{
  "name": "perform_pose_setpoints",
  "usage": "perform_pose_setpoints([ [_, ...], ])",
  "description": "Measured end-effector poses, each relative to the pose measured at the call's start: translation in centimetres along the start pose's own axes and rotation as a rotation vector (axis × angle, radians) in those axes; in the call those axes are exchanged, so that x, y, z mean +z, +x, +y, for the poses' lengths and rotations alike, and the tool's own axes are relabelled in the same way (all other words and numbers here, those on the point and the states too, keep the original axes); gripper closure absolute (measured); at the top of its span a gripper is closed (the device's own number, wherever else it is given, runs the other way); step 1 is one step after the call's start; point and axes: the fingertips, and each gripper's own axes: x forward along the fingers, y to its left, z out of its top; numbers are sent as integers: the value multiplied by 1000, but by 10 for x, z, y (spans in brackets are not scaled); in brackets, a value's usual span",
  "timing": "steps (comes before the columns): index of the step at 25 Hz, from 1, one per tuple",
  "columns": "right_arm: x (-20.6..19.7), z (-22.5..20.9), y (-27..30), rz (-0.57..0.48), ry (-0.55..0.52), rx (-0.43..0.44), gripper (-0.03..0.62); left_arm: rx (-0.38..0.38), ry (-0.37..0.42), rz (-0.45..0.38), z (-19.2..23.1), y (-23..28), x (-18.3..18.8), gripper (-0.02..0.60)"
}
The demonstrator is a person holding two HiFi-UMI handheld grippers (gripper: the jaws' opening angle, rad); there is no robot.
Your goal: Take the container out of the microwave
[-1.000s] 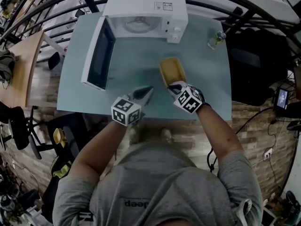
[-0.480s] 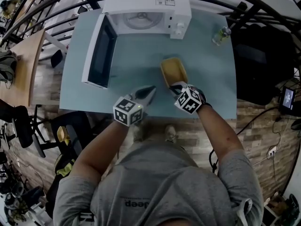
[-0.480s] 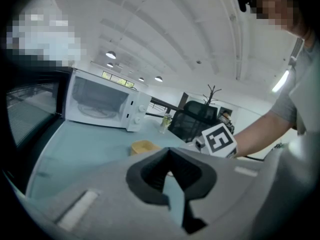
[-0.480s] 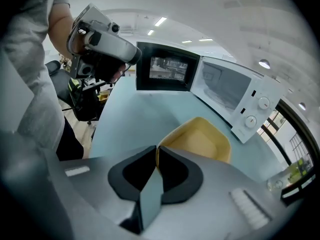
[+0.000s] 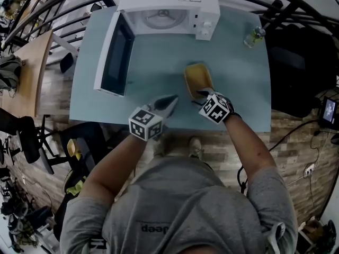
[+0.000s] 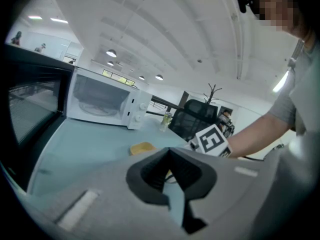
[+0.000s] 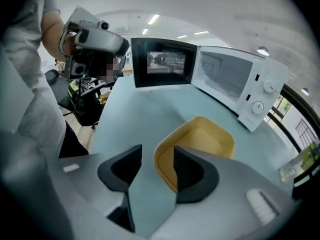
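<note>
Jaws of the right gripper (image 5: 203, 94) have just opened wide astride the yellow container (image 5: 197, 77) rim (microwave (image 5: 169, 4) open beyond); left gripper (image 5: 170, 100) pinched together, empty.

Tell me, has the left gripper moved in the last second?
No. The left gripper still hovers above the table's near edge, equally far from the open microwave door.
</note>
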Motion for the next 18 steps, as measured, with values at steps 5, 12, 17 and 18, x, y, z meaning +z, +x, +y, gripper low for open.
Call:
perform_pose_setpoints([
  [5,15,-6,-19,-71,39,-26,387,-3,1,-2,-1,-5,2,555],
  [12,38,-12,-61,-161,107,-59,404,-16,15,-35,-14,-19,23,555],
  [17,52,-15,-90,-222,150,-84,422,-12,54,-64,-23,-37,40,555],
  [18,54,-15,-96,-234,160,-87,428,-12,61,-74,-24,-41,45,555],
])
